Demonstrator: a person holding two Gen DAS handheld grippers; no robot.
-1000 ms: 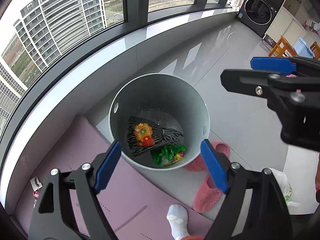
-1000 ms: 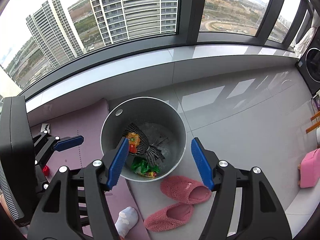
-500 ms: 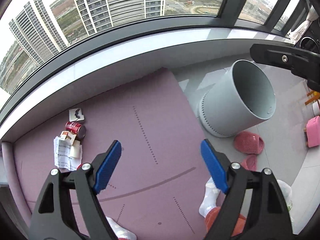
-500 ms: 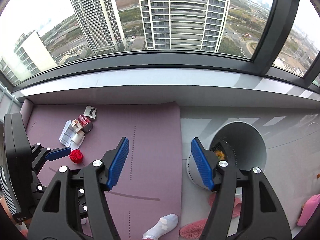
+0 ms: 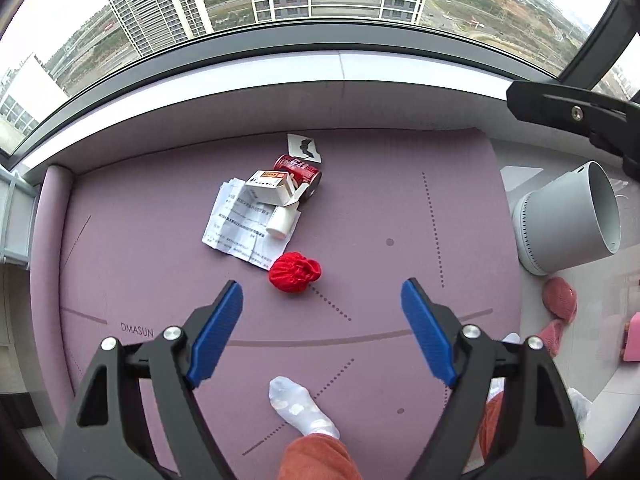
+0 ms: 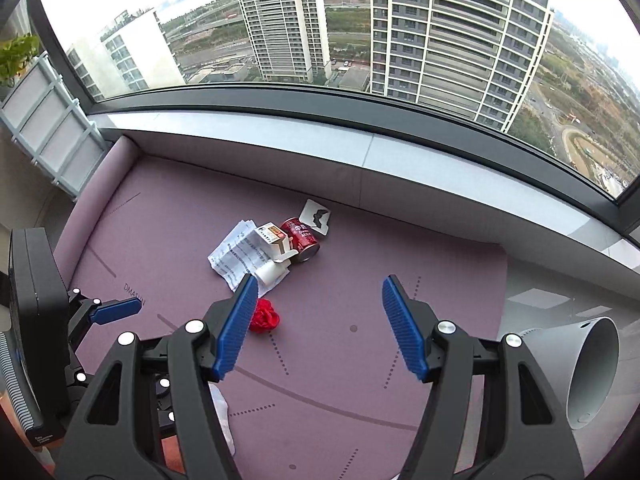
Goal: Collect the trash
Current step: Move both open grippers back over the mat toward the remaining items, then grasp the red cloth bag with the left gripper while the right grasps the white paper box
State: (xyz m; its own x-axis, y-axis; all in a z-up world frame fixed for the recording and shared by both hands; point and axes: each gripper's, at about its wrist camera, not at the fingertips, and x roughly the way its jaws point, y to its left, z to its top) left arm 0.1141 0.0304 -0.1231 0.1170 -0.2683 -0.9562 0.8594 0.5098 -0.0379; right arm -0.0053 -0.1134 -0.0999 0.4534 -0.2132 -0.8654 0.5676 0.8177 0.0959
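Purple mat, litter pile, grey bin aside

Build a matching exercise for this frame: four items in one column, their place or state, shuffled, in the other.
Items:
1. red can
2. crumpled red wrapper
3. grey bin
4. white bottle

Places or states:
A. standing off the mat's right edge
B. lying on the printed paper sheet
C. on its side beside the black-and-white card
D. alone on the purple mat, nearest the left gripper

Pairs: 1-C, 2-D, 3-A, 4-B
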